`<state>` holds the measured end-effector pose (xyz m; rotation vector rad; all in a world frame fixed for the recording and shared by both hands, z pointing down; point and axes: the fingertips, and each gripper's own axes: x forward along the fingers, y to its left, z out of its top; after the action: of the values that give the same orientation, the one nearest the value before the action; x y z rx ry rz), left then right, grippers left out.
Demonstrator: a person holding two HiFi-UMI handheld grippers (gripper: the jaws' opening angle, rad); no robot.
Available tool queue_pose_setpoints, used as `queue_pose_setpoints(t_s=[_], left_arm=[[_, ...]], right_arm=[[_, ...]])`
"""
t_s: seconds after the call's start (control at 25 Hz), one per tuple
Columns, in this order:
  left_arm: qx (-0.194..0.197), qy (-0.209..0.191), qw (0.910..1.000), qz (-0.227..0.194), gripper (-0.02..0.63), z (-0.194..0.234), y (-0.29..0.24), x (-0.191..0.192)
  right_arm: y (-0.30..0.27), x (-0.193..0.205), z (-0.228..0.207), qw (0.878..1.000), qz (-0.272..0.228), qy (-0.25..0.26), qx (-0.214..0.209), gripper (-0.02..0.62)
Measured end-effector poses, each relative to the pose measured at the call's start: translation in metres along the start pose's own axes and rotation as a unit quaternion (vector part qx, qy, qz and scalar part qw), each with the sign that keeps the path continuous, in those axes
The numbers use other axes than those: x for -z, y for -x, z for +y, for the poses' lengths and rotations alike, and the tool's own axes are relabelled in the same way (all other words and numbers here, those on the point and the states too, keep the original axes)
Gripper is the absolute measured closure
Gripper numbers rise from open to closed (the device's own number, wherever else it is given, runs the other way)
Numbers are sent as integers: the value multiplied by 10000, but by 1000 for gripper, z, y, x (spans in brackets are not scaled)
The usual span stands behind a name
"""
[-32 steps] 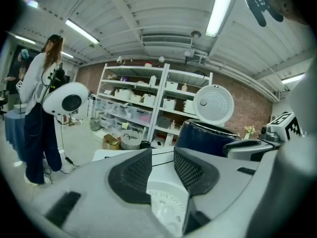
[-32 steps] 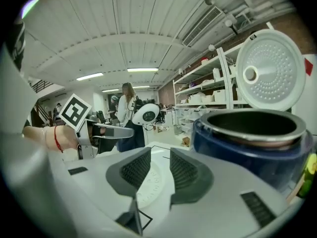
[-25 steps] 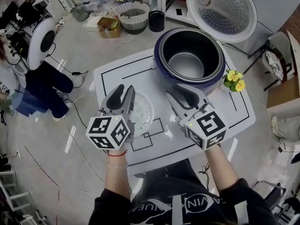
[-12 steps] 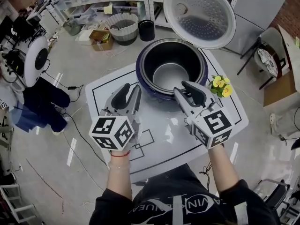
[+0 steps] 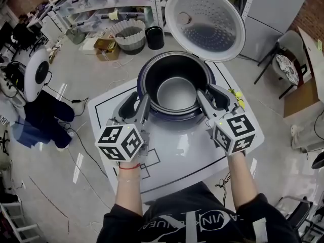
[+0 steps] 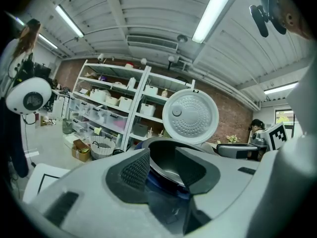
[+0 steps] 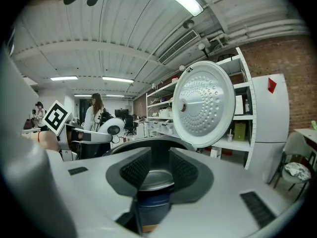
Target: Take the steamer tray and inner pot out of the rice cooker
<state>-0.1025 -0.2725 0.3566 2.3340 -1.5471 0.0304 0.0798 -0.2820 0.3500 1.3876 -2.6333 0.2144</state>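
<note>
The dark blue rice cooker (image 5: 172,117) stands on the white table (image 5: 167,158) with its lid (image 5: 205,16) swung up. The metal inner pot (image 5: 174,92) sits inside it. My left gripper (image 5: 135,101) is at the cooker's left rim and its jaws are opening. In the left gripper view the pot's rim (image 6: 171,166) runs between the jaws without touching the pads (image 6: 134,168). My right gripper (image 5: 213,94) is at the right rim, open. The pot's rim (image 7: 154,178) shows in the gap between its jaws. No steamer tray shows in any view.
Yellow flowers (image 5: 236,95) stand just behind the right gripper. On the floor beyond the table are a ribbed basket (image 5: 129,34), a black bin (image 5: 154,37) and a cardboard box (image 5: 105,46), with shelves behind. A chair (image 5: 291,54) is at the right.
Both grippers have moved forward from the table's front to the cooker's two sides. A white disc seen on the table under the left gripper a second ago is out of sight.
</note>
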Motion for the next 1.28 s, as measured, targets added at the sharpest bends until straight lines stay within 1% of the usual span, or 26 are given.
queue_pose_setpoints(t_s=[0.16, 0.36, 0.56, 0.72, 0.96, 1.08, 1.28], left_arm=[[-140, 13, 9999, 64, 459, 3, -12, -1], [-263, -68, 9995, 166, 454, 8, -23, 0], [-397, -102, 9987, 299, 448, 15, -34, 3], [-403, -63, 9985, 354, 448, 16, -39, 4], [-463, 20, 9978, 470, 446, 18, -47, 8], [-530, -9, 9971, 555, 445, 20, -50, 11], [-478, -32, 9972, 569, 446, 19, -54, 13]], right_arm=[[-7, 0, -25, 9998, 87, 69, 168, 482], [-20, 3, -43, 9995, 260, 39, 200, 472], [-33, 9, -53, 9990, 423, -24, 119, 456], [-41, 13, -56, 9983, 560, -100, 76, 453], [-48, 18, -63, 9974, 707, -135, 78, 453], [-50, 22, -67, 9968, 760, -193, 120, 453], [-53, 27, -72, 9961, 815, -324, 115, 453]])
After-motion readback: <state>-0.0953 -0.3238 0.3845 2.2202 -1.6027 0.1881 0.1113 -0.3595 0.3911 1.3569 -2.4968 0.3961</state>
